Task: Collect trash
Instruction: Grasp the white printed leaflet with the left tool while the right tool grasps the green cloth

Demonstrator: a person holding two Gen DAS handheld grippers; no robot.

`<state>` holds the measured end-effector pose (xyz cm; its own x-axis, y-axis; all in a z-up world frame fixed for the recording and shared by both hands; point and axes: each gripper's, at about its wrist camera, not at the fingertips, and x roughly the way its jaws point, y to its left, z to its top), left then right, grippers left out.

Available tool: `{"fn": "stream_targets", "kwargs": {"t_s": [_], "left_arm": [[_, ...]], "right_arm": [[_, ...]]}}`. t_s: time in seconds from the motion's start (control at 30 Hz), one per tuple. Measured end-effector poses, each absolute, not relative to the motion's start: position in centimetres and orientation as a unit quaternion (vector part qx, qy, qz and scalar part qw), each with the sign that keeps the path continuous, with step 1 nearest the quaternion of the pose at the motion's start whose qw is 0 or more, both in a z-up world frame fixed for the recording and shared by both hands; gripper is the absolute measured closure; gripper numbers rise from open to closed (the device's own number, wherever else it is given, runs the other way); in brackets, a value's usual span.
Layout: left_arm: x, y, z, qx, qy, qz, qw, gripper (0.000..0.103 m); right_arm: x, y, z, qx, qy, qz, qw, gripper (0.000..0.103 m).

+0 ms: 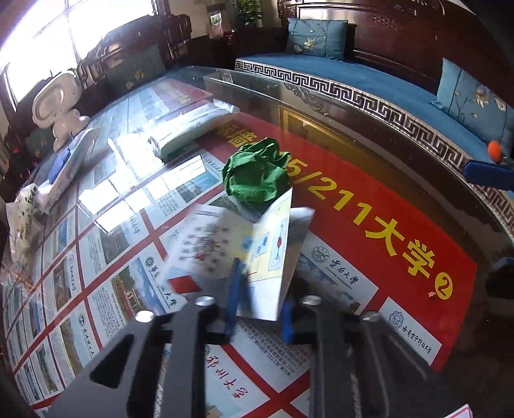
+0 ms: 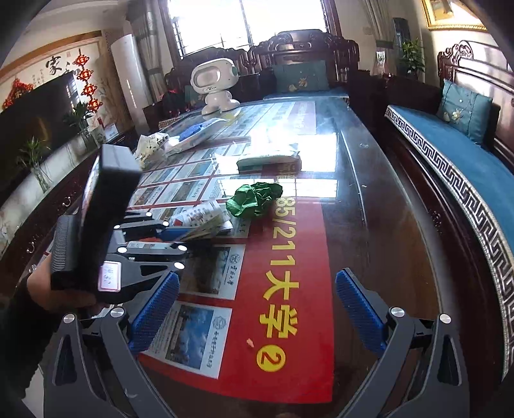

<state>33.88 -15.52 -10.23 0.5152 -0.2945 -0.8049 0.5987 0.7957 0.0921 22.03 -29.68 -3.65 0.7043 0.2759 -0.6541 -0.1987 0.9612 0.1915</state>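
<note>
The left claw (image 1: 257, 302) is clenched on a folded leaflet (image 1: 257, 247) mid-worktop; the right claw (image 2: 257, 315) is released. Next, probably the crumpled green paper (image 2: 255, 199) just beyond.

— What sort of room is it?

— A sitting room in dark carved wood. A bright window (image 2: 221, 25) fills the top centre of the right wrist view, and its glare lies across the glass-topped counter (image 2: 379, 205).

— And the seating?

— A bench with a blue cushion (image 2: 449, 151) and a key-pattern border runs down the right edge, with a teal embroidered pillow (image 2: 464, 109) on it.

— The left side?

— A dark television (image 2: 35, 119) at centre left, red knot ornaments (image 2: 86, 80) above it, and a tall white air conditioner (image 2: 128, 70) beside them.
</note>
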Motion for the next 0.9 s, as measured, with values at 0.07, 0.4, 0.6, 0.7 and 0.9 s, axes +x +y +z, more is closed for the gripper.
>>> {"fn": "stream_targets", "kwargs": {"t_s": [0.07, 0.4, 0.6, 0.7, 0.9], "left_arm": [[34.1, -15.1, -10.1, 0.169, 0.421, -0.267, 0.850, 0.098], [35.1, -13.4, -9.4, 0.122, 0.426, -0.279, 0.852, 0.101], [36.5, -12.2, -8.9, 0.084, 0.425, -0.279, 0.857, 0.101], [36.9, -12.1, -9.1, 0.077, 0.426, -0.275, 0.858, 0.101], [37.4, -11.8, -9.5, 0.070, 0.432, -0.271, 0.857, 0.101]], "right_arm": [[23.0, -29.4, -3.9, 0.051, 0.370, 0.138, 0.917, 0.008], [28.3, -27.9, -5.2, 0.025, 0.377, 0.143, 0.915, 0.008], [33.4, -27.8, -6.2, 0.069, 0.401, 0.149, 0.901, 0.008], [35.7, -27.8, -6.8, 0.093, 0.417, 0.148, 0.892, 0.009], [37.9, -28.0, -7.8, 0.120, 0.437, 0.138, 0.881, 0.041]]}}
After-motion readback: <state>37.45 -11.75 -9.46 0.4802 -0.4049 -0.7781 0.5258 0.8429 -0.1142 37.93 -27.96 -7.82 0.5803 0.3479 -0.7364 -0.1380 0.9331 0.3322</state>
